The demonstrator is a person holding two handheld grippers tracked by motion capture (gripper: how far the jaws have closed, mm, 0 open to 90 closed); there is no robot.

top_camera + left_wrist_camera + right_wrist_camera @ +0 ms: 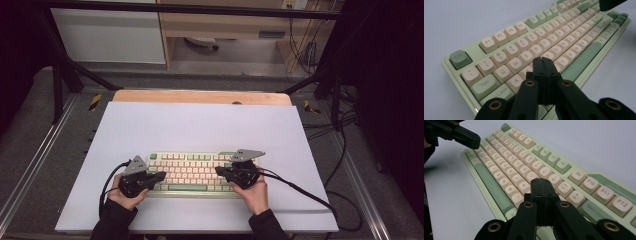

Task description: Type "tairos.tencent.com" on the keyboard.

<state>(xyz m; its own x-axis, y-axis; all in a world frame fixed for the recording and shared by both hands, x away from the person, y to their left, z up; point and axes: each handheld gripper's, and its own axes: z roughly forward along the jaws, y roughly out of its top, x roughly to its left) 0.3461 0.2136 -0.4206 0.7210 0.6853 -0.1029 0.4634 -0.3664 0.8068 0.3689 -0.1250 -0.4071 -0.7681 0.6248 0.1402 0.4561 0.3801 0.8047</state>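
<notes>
On white sheet (pixel 200 125) (wooden table (pixel 200 96) beneath): green keyboard (pixel 195 172), dark surroundings.

A white sheet (pixel 200 125) covers most of the table (pixel 200 96), whose bare wooden edge shows along the sheet's far side. Beyond the table stands a white cabinet (pixel 107 35), and to the right of that a wooden shelf unit (pixel 225 25). Black cables (pixel 302 47) hang beside the shelf unit, at the table's far right
</notes>
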